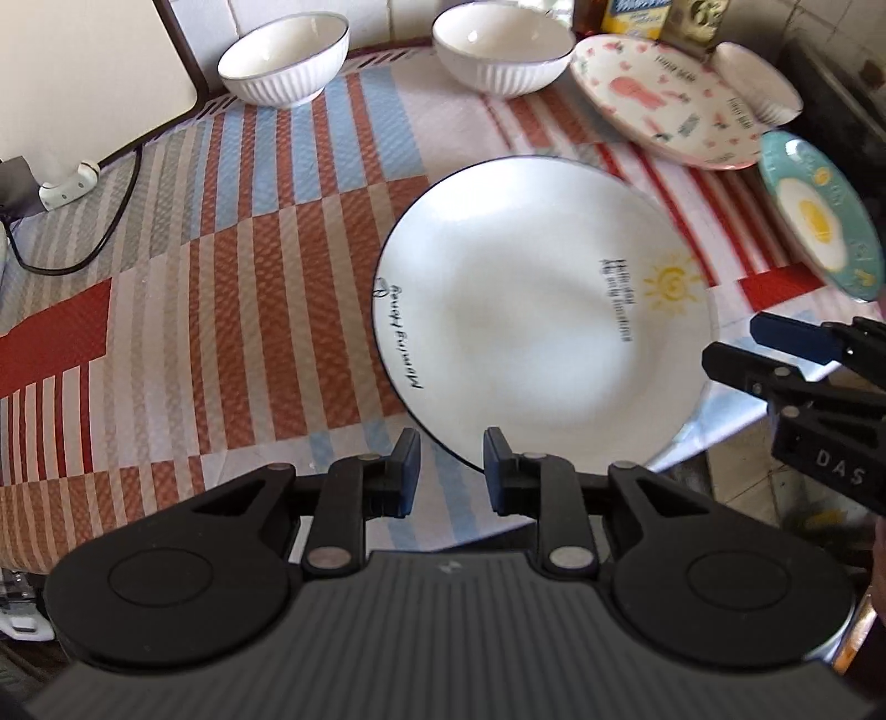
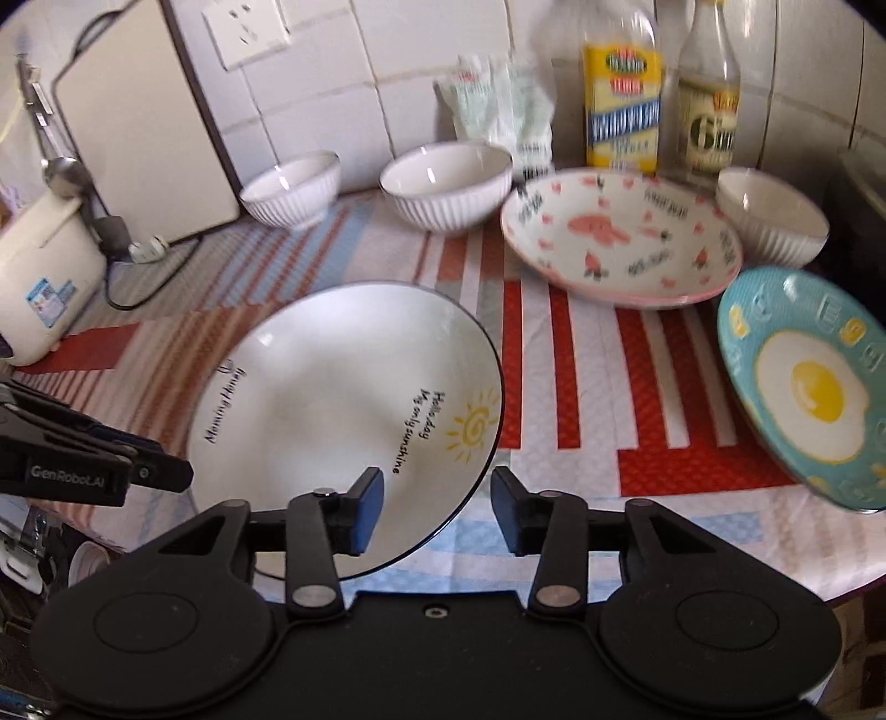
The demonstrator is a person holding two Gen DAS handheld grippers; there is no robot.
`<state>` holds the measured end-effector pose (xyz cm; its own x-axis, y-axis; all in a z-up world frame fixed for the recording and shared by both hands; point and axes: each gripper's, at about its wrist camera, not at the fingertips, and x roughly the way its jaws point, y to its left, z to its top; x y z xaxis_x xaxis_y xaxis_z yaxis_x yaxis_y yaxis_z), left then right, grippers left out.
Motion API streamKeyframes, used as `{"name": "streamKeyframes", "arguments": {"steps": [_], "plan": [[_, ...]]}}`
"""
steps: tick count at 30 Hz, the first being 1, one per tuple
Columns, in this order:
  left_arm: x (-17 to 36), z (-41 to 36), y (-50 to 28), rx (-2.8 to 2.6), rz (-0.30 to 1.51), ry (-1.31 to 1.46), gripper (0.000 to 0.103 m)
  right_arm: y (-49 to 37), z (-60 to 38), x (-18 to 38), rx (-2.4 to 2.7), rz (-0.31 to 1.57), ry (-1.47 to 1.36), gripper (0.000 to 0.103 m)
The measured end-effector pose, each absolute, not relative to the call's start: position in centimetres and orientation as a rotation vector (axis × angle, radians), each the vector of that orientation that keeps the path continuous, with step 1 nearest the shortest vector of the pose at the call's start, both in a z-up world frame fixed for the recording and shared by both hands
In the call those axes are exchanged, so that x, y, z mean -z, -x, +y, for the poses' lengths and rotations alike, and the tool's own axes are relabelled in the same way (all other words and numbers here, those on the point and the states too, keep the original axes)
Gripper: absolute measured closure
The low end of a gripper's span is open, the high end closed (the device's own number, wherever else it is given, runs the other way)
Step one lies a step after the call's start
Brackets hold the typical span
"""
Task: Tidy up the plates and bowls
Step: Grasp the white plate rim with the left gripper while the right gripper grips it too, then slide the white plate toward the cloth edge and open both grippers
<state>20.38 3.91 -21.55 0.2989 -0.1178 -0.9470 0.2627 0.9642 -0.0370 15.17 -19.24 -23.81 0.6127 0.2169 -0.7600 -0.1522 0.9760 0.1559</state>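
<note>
We see a white tiled wall [image 2: 343, 105] w/ a socket [image 2: 246, 30], and a striped cloth [image 1: 221, 266] over the table, in daylight.

a striped tablecloth [image 2: 581, 387] in red, white and pale blue covers the counter. white wall tiles [image 2: 421, 72] stand behind it, with a wall socket [image 2: 246, 30] on them. two bottles stand against the tiles: one with a yellow label [image 2: 623, 105], one with a pale label [image 2: 709, 111] just beside it. a crumpled plastic packet [image 2: 498, 111] sits to their left. a white appliance [image 2: 44, 282] stands at the far left, a black cable [image 1: 83, 232] trailing near it. a pale board [image 2: 138, 127] leans against the wall.
</note>
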Motion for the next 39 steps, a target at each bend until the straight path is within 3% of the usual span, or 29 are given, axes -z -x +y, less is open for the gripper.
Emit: {"name": "streamKeyframes", "arguments": {"steps": [4,10,15,21,28,39], "plan": [[19.7,3.5,-19.1,0.272,1.23,-0.133,0.073,-13.6,-19.9,22.0,-0.221,0.857,-0.065,0.048],[17.3,2.8,-17.3,0.282,1.225,-0.1,0.073,-10.7,-20.5,18.2,-0.263,0.793,-0.033,0.046],[14.4,1.8,-15.4,0.315,1.199,-0.149,0.072,-8.6,-21.3,15.0,-0.283,0.747,0.007,0.039],[11.2,0.1,-13.9,0.351,1.142,-0.223,0.062,-6.7,-23.0,12.6,-0.281,0.724,0.05,0.033],[10.4,-2.5,-13.7,0.363,1.132,-0.274,0.061,-4.2,-24.9,11.0,-0.244,0.661,0.176,0.032],[8.8,-8.1,-13.4,0.457,1.084,-0.335,0.055,-1.6,-29.8,9.2,-0.165,0.636,0.117,0.029]]}}
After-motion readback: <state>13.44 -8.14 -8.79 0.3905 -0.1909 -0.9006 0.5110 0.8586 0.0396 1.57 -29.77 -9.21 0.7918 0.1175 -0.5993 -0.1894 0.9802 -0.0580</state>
